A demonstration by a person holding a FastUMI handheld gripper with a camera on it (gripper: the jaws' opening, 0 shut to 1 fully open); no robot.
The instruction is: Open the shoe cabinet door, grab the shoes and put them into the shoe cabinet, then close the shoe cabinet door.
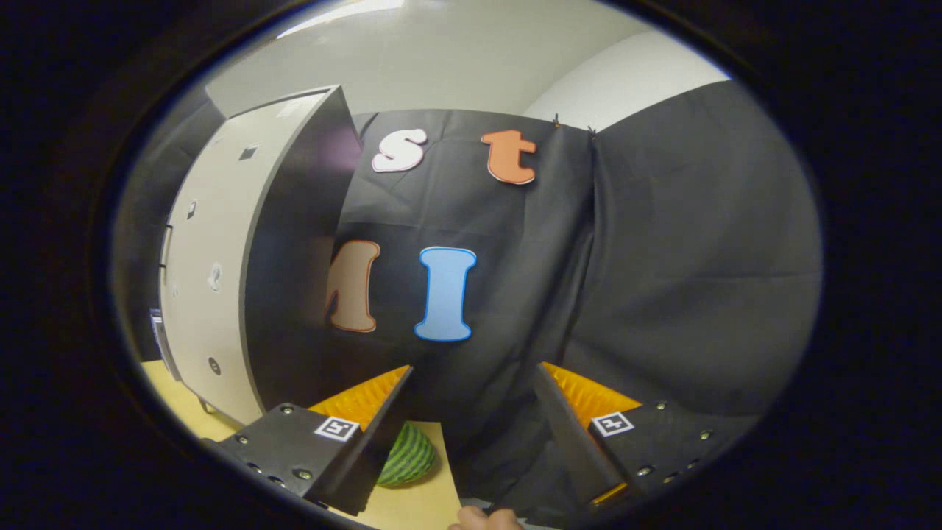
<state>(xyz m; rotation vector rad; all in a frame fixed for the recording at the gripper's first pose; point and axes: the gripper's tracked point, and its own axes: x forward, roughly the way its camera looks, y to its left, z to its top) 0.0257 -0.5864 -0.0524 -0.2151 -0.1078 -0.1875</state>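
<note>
- Fingers of the gripper (475, 383) reach up from the bottom of the frame, spread wide apart, with nothing held between them; each finger body carries a small square marker.
- Just below the gap, at the bottom centre of the frame, part of a hand (486, 519) shows.
- Beside the left finger, low in the frame, a green striped watermelon-like ball (408, 456) rests on a light wooden tabletop (423, 504); the finger covers part of it.
- Beyond the fingers, a black cloth wall (662, 280) hangs across the middle and right of the frame, with a vertical fold just right of centre.
- At the left of the frame stands the shoe cabinet (210, 272), tall and pale at the front with a dark side panel facing the cloth; it stands on short legs on the tabletop, well apart from the fingers.
- Small dark marks dot the shoe cabinet door (199, 309); whether that door is open or closed cannot be told from this angle.
- At the top of the frame, behind the cloth, a pale wall and ceiling (471, 59) show.
</note>
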